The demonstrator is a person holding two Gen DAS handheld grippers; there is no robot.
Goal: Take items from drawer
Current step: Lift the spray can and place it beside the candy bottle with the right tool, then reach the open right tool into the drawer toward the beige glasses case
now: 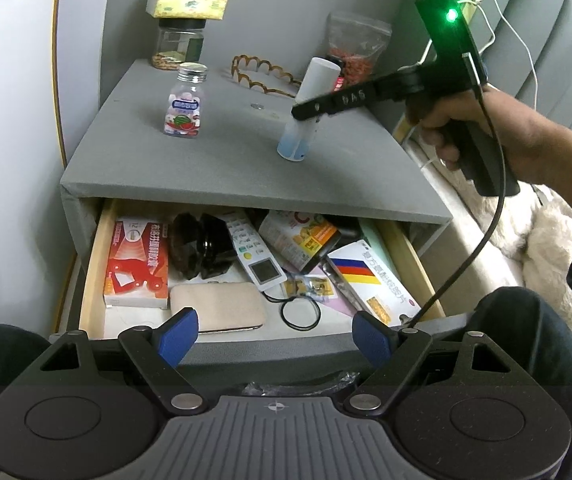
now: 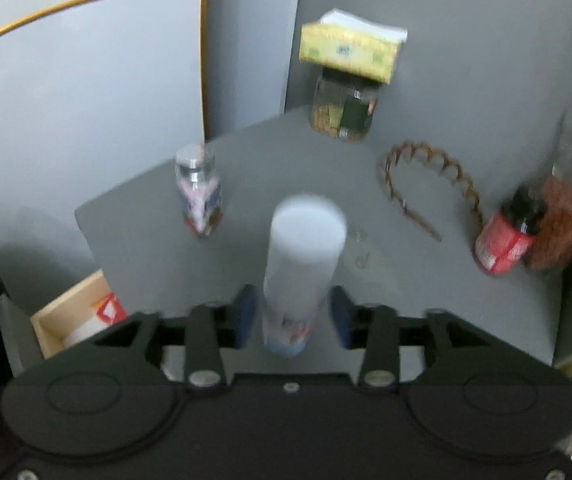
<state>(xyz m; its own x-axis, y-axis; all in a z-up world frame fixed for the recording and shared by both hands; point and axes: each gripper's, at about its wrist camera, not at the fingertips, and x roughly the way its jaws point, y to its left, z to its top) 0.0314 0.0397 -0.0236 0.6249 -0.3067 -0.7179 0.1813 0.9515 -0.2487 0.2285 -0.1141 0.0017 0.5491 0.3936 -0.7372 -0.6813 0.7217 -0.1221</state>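
Left wrist view: the left gripper (image 1: 274,338) is held open over the front edge of the open drawer (image 1: 94,264), with nothing between its blue pads (image 1: 178,338). Inside the drawer are seen a red box (image 1: 136,262), a black object (image 1: 202,246), a remote (image 1: 256,254), a beige case (image 1: 218,306) and 2 more boxes. On the grey nightstand top (image 1: 134,140) a candy bottle (image 1: 184,100) is standing, and a white spray bottle (image 1: 306,110), tilted, rests with its base on the top. The right gripper (image 1: 306,114) is seen around the spray bottle, held by a hand (image 1: 458,120).

Right wrist view, blurred: the spray bottle (image 2: 300,272) is seen between the right gripper's (image 2: 292,314) pads (image 2: 246,314), with a gap on each side, so the jaws are parted and it is not squeezed. A jar (image 2: 344,108), a headband (image 2: 430,184) and a red bottle (image 2: 506,240) are seen behind.
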